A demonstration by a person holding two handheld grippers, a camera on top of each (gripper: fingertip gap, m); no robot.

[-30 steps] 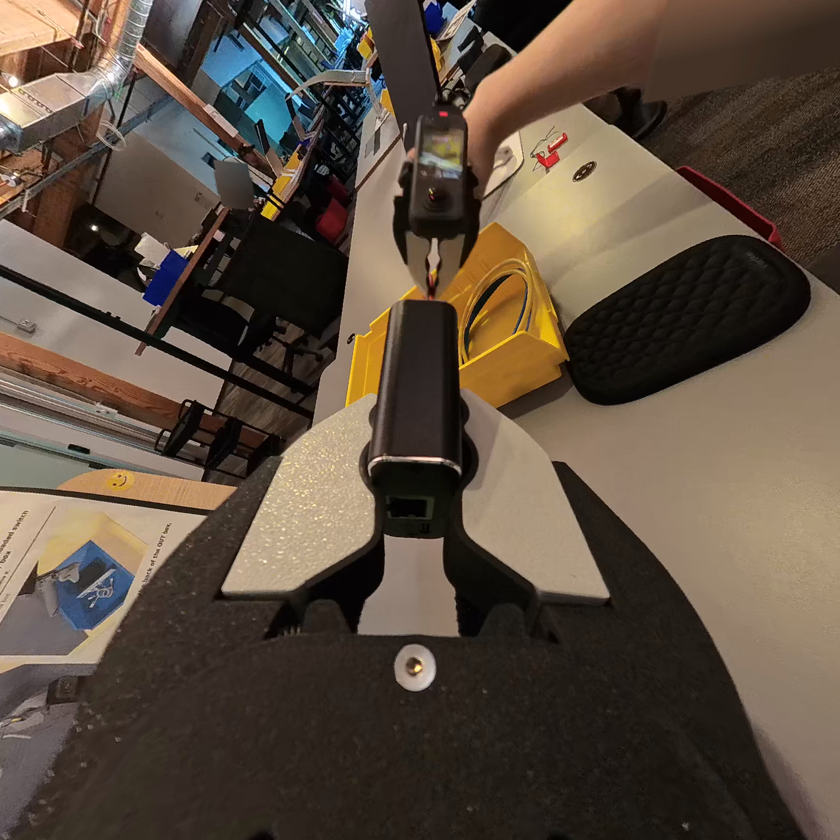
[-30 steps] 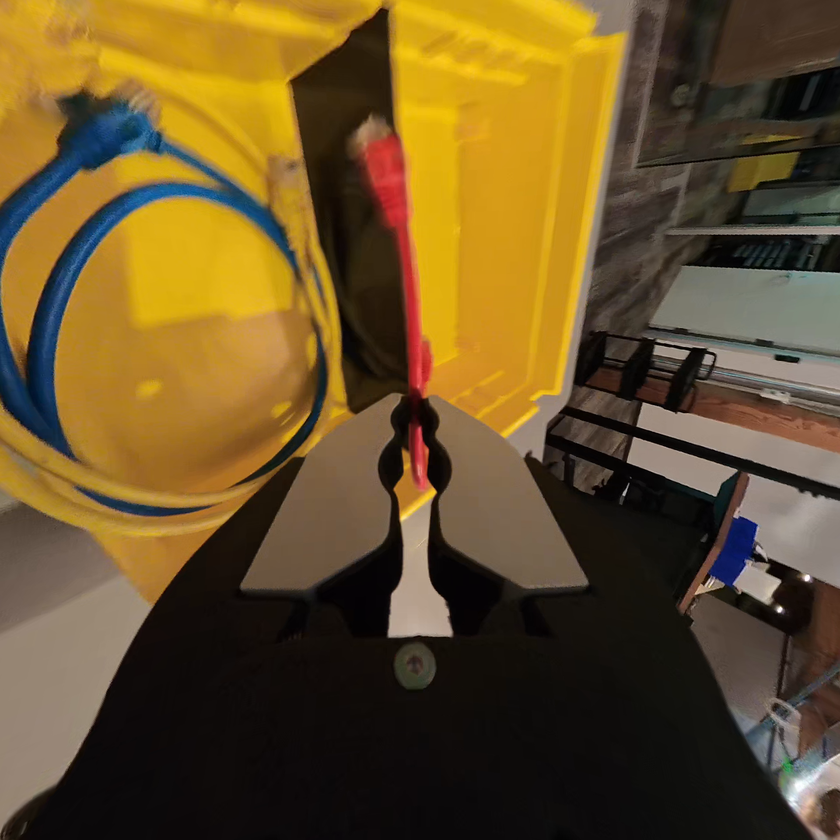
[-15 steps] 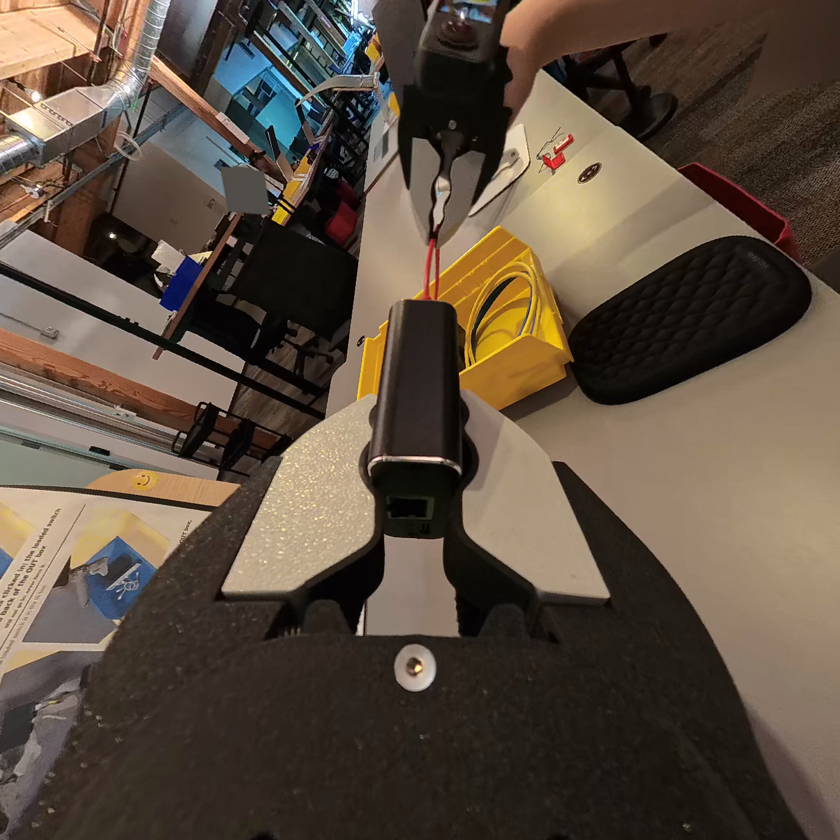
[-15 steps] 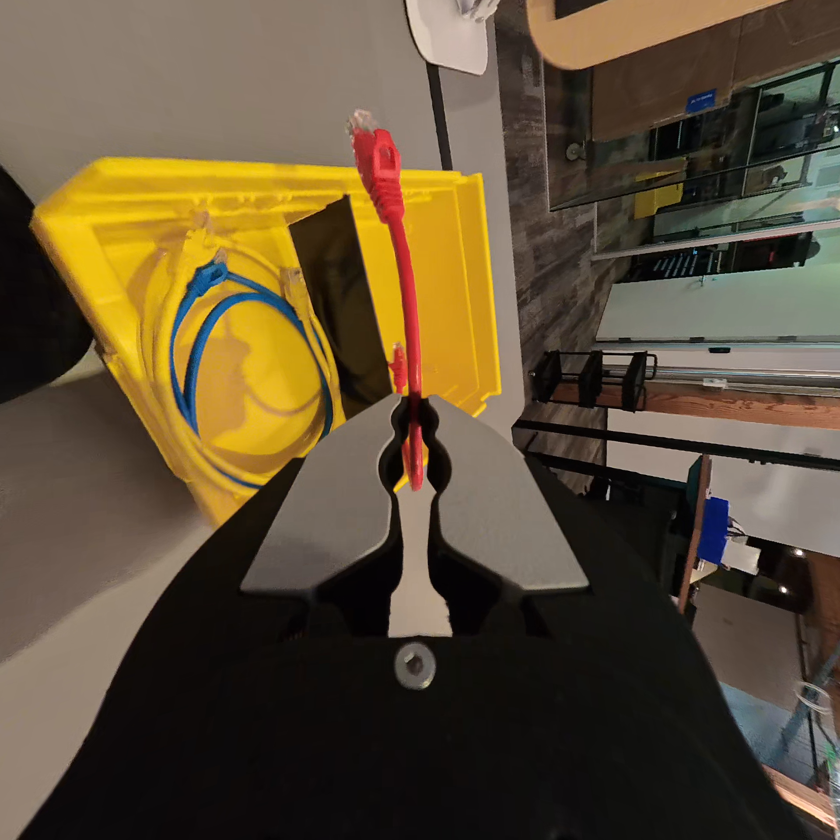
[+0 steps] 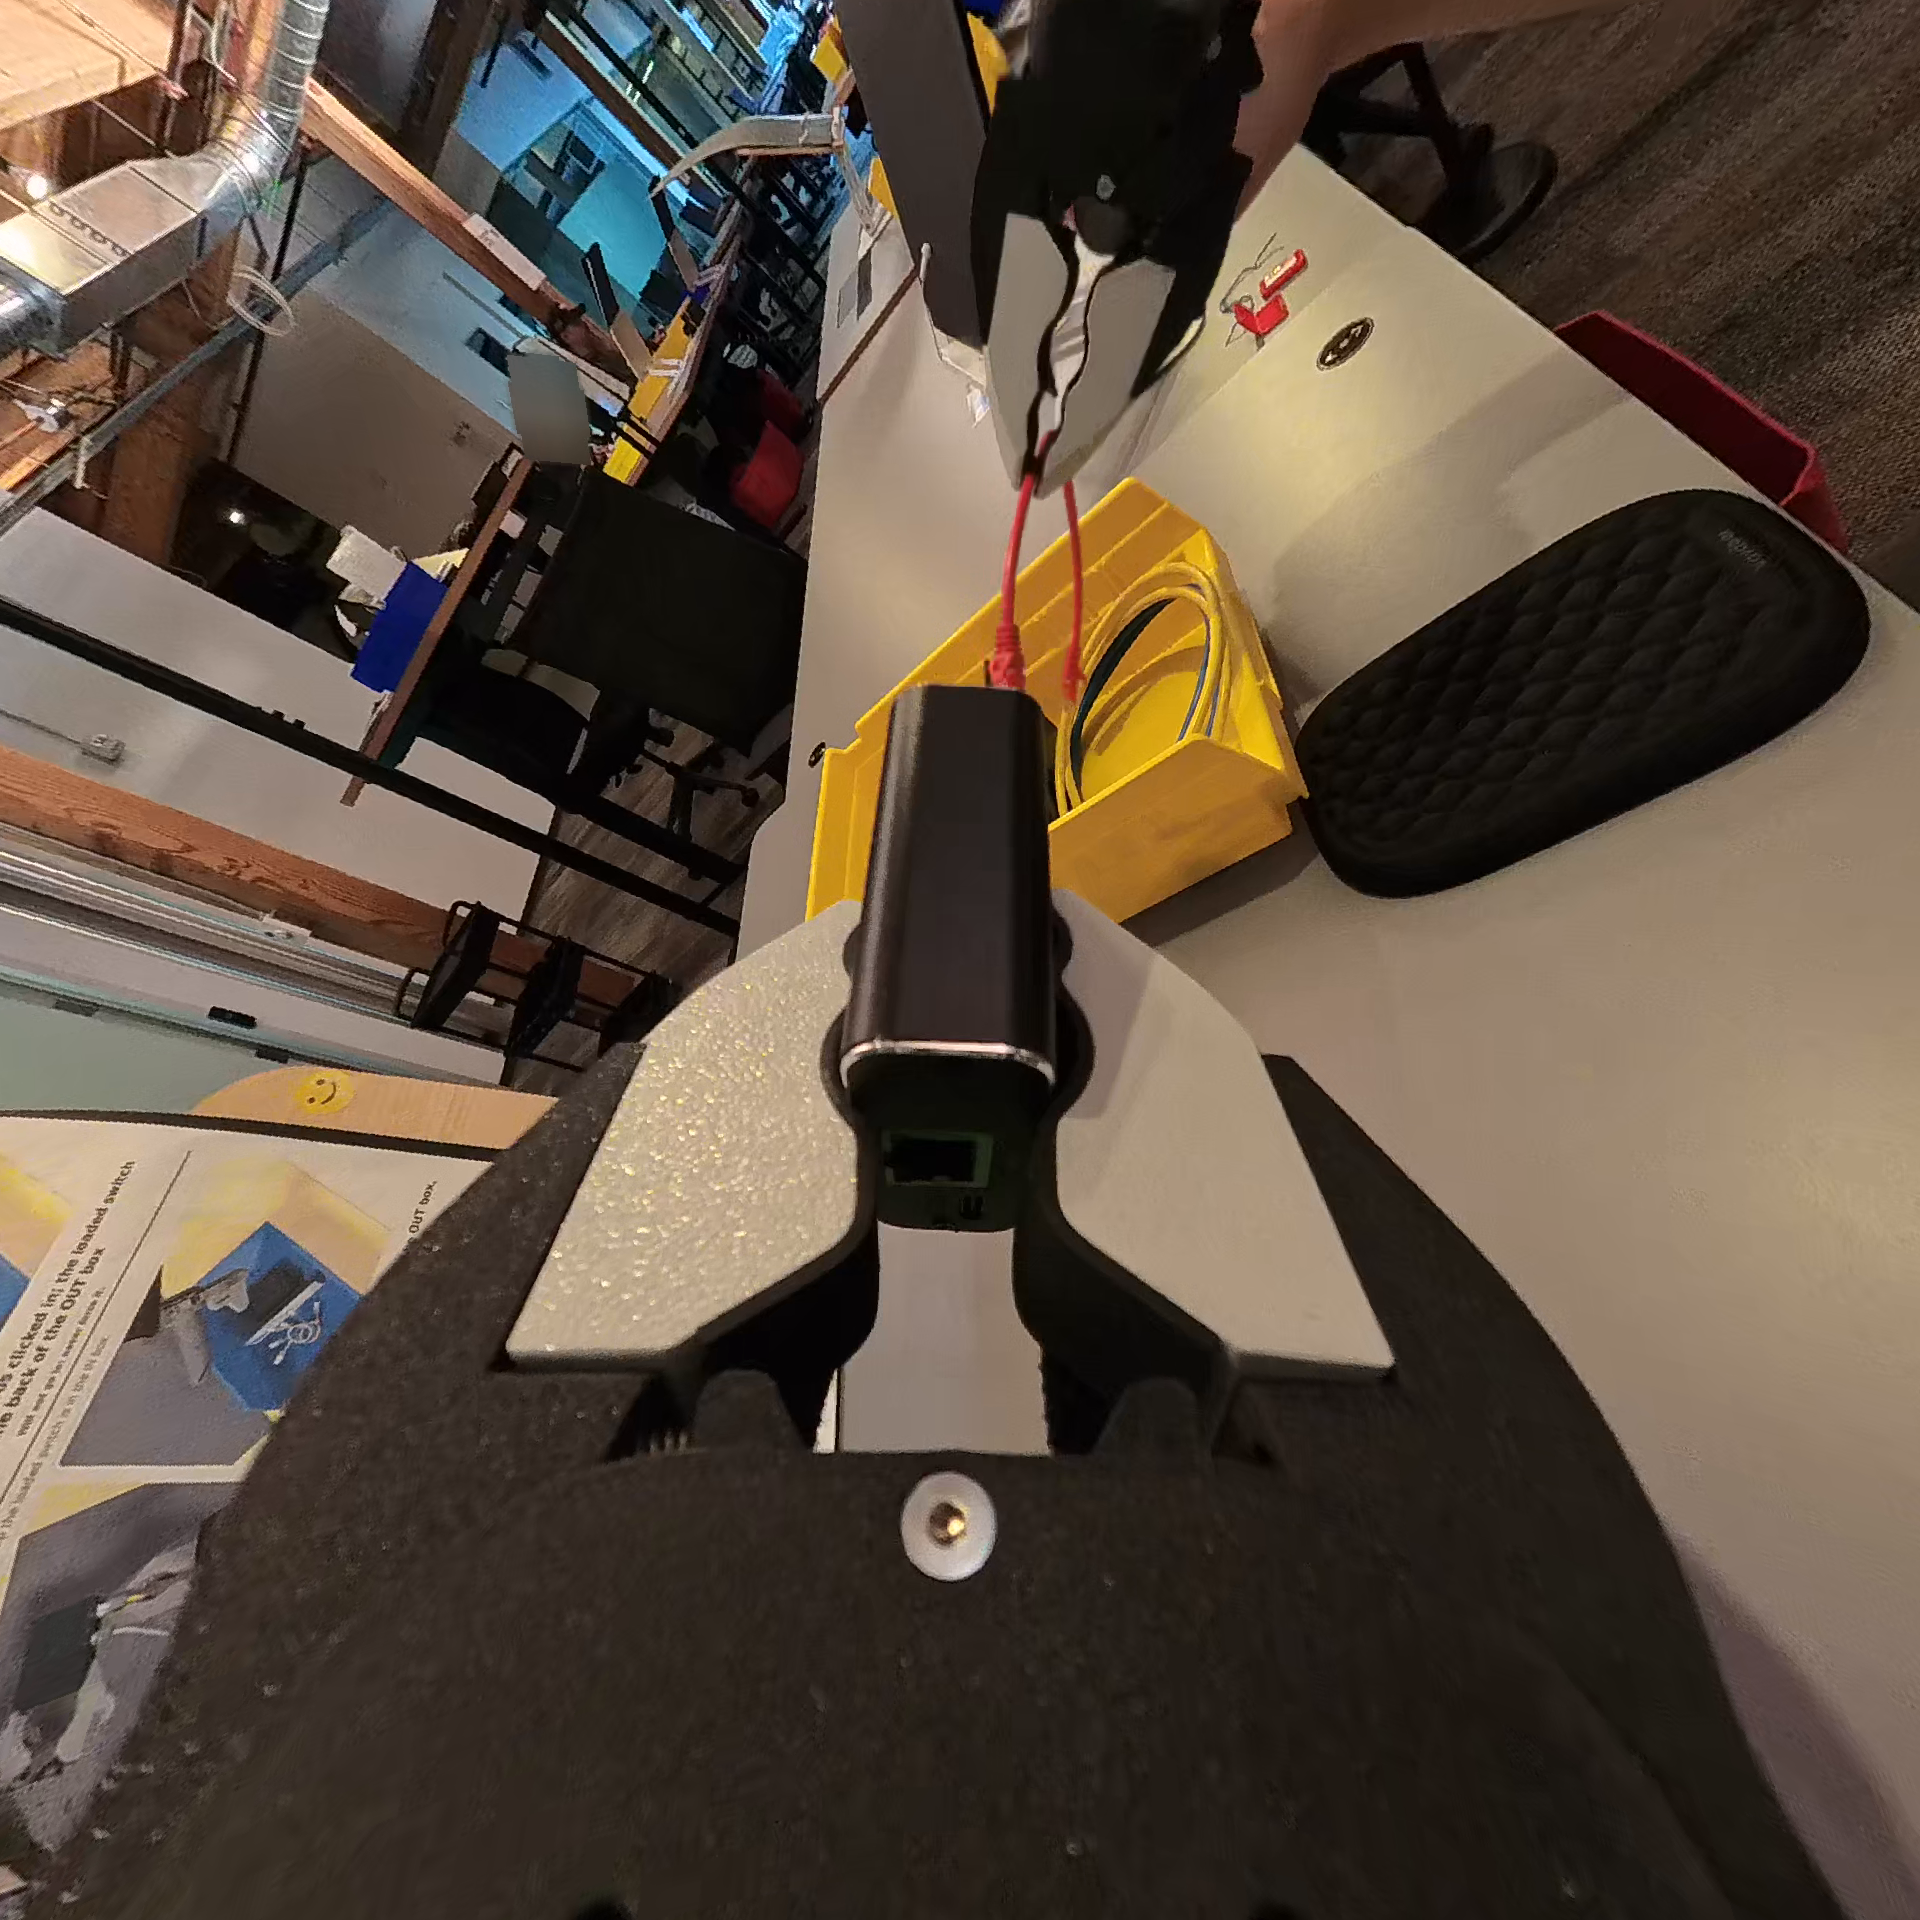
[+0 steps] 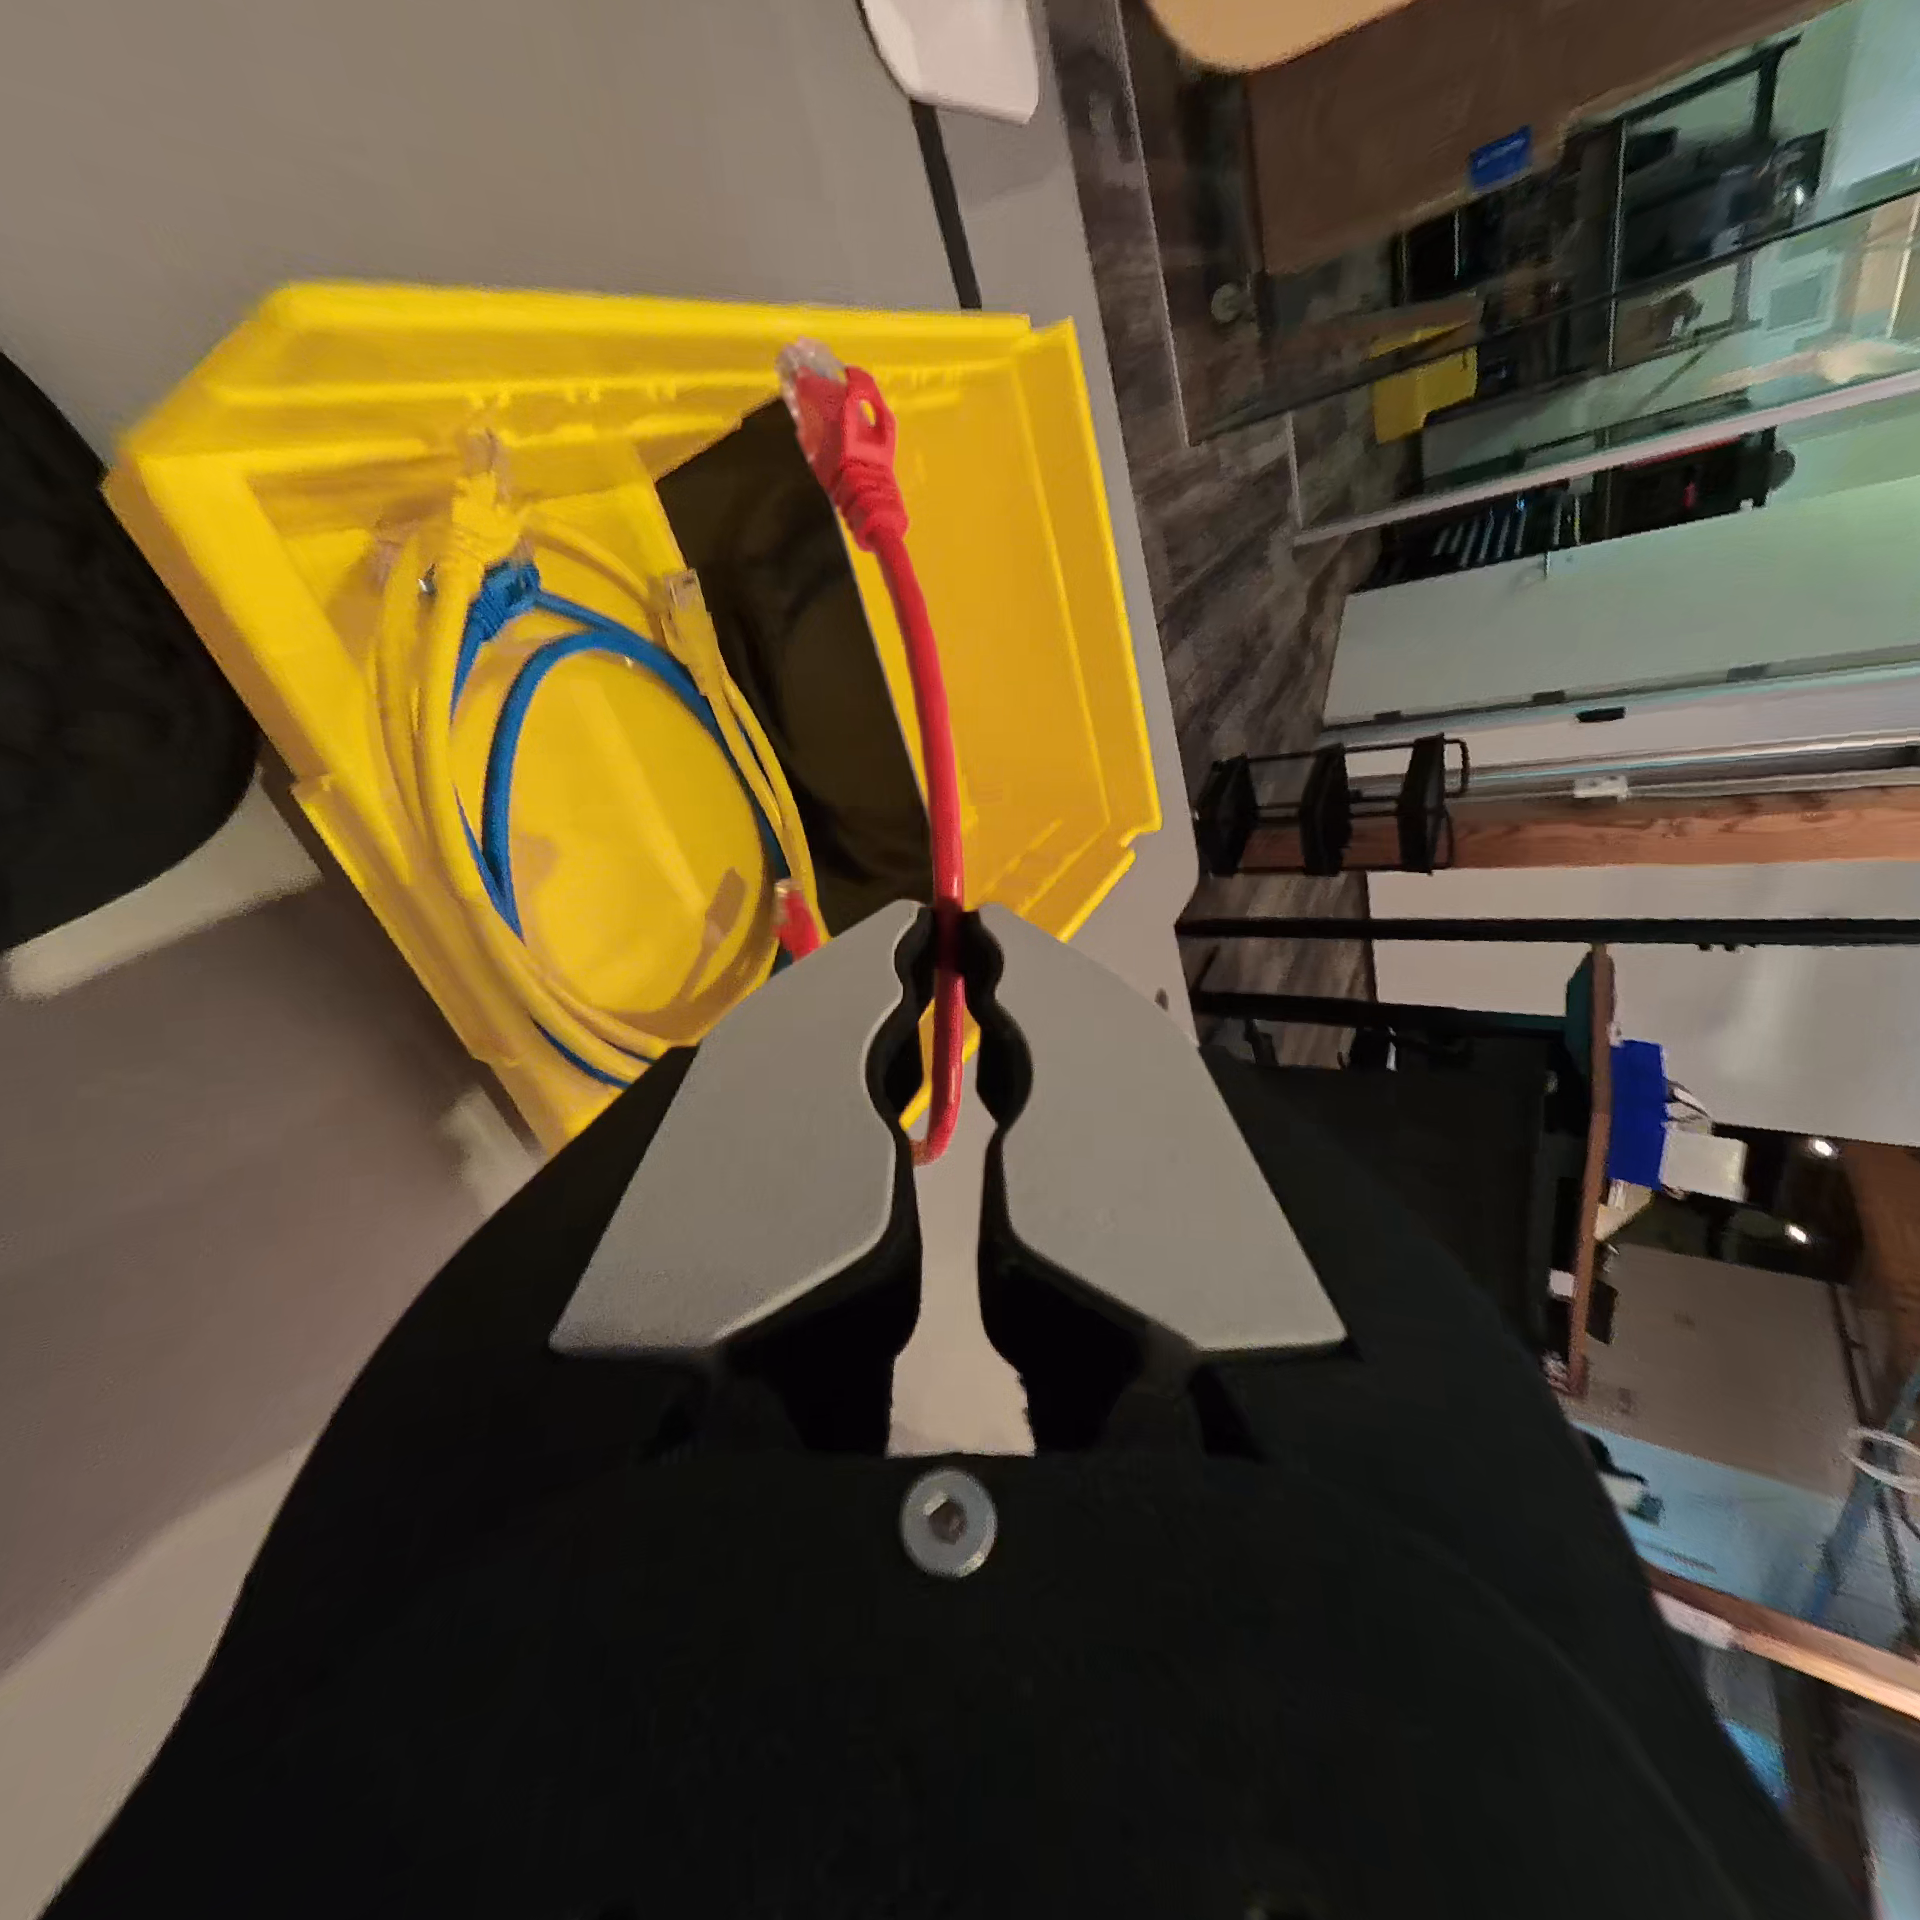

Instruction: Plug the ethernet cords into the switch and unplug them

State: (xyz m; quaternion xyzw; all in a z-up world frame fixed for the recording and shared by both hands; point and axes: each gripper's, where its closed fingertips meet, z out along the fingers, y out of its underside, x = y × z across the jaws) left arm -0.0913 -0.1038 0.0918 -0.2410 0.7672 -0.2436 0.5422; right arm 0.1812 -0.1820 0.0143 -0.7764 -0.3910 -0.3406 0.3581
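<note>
A workshop-style open office is shown: exposed wooden beams (image 5: 343, 135) and a silver ventilation duct (image 5: 135, 239) are seen overhead, long grey worktables (image 5: 1558, 1091) carry yellow parts bins (image 5: 1174, 821), and glass partitions (image 6: 1662, 260) are visible beyond.

Mat: black quilted pad (image 5: 1579, 696) lying flat on the grey table (image 5: 1558, 1091)
Sheet: printed instruction page (image 5: 156, 1309) at the left
Far end: small red clips (image 5: 1273, 296)

Workshop around my rig.
I see a grey table (image 5: 1558, 1143), wood-plank floor (image 6: 1226, 499), silver duct (image 5: 125, 239), timber beams (image 5: 208, 862) and black racks (image 6: 1330, 810).
</note>
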